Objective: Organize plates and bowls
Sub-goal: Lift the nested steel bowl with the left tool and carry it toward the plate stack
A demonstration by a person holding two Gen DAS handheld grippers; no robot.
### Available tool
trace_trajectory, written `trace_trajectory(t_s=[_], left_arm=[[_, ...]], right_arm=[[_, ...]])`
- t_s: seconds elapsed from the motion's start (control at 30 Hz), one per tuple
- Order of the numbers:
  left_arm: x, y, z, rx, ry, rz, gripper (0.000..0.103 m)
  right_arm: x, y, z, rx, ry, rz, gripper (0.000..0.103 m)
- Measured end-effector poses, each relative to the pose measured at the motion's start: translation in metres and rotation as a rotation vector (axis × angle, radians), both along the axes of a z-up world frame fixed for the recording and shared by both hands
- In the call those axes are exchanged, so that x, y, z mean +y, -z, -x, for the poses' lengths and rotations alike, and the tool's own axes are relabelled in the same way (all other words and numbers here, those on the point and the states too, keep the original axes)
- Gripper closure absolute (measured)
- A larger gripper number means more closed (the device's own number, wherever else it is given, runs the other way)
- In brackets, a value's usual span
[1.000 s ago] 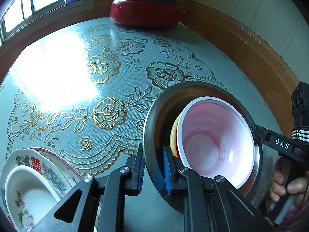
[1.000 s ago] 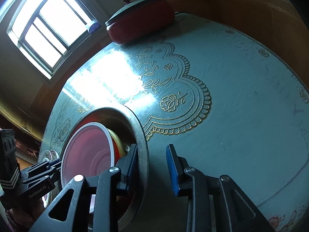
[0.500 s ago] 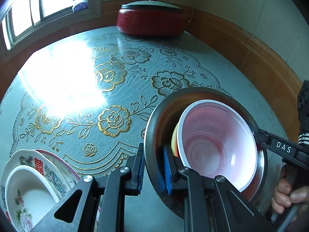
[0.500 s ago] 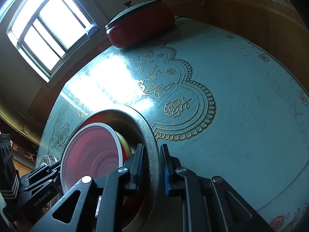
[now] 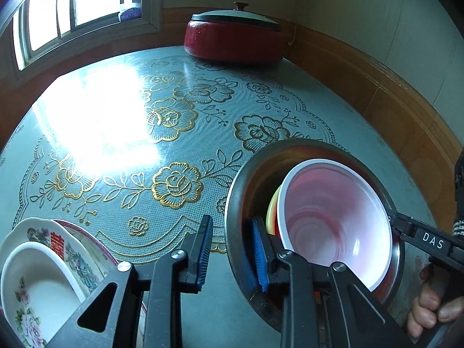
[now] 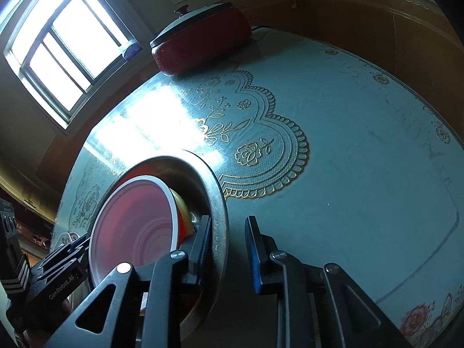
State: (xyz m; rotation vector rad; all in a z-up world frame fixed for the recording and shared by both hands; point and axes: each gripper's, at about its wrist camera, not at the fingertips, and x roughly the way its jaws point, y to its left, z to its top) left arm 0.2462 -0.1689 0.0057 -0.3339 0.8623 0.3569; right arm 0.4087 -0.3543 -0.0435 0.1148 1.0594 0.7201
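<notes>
- My left gripper [image 5: 232, 253] straddles the near-left rim of the steel basin [image 5: 236, 191]; its jaws have just opened and the pads stand clear of the rim.
- My right gripper [image 6: 227, 253] straddles the opposite rim, jaws likewise just opened, the outer pad well off.
- A pink bowl [image 5: 333, 223] leans inside the basin, over a yellow one [image 5: 271, 211].
- Floral plates [image 5: 37, 278] sit near left on the table [image 5: 203, 304].

Colours on the teal, gold-flowered desk [image 5: 95, 145]

A grey steel basin [image 5: 232, 203] holds a white-rimmed pink bowl [image 5: 333, 220] over a yellow one [image 5: 271, 208]; near left, white floral plates [image 5: 37, 287]; far, a red pot [image 5: 232, 40]; blue pads [image 5: 203, 249].
</notes>
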Motion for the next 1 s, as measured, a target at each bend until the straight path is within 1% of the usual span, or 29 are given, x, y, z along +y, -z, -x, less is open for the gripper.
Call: trace_trajectory(t_s=[0.07,0.23,0.4,0.47,0.57,0.6,0.67,0.7,0.77,0.83,0.9,1.0], left_arm=[[0.001,0.0,0.001,-0.009,-0.007,0.011,0.074],[0.005,0.002,0.002,-0.027,-0.017,0.056,0.072],[0.006,0.001,0.002,-0.02,-0.014,0.065,0.071],[0.008,0.001,0.002,-0.017,-0.02,0.085,0.068],[0.012,0.002,0.004,-0.024,-0.022,0.116,0.066],[0.012,0.002,0.005,-0.026,-0.019,0.12,0.067],[0.012,0.003,0.005,-0.035,-0.014,0.133,0.07],[0.013,0.003,0.005,-0.04,-0.011,0.141,0.072],[0.012,0.002,0.004,-0.05,-0.002,0.155,0.078],[0.009,0.001,0.003,-0.062,0.014,0.165,0.088],[0.005,0.0,0.004,-0.063,0.022,0.153,0.089],[0.006,0.0,0.009,-0.077,0.02,0.173,0.089]], right_arm=[[-0.003,0.0,0.001,-0.005,0.019,0.005,0.074],[-0.011,0.003,0.005,0.016,0.045,-0.024,0.074],[-0.012,0.002,0.007,-0.015,0.038,-0.012,0.074],[-0.012,0.002,0.007,-0.02,0.04,-0.009,0.074],[-0.008,0.0,0.006,-0.037,0.038,0.004,0.074],[-0.006,0.0,0.005,-0.035,0.032,-0.002,0.077],[-0.006,0.001,0.003,-0.028,0.027,-0.015,0.08],[-0.005,0.001,0.003,-0.024,0.025,-0.02,0.082],[-0.004,0.002,0.002,-0.011,0.024,-0.029,0.085],[-0.004,0.002,0.001,0.001,0.02,-0.033,0.087],[-0.002,0.001,0.002,0.004,0.007,-0.041,0.094],[0.0,0.0,0.003,0.0,-0.003,-0.043,0.094]])
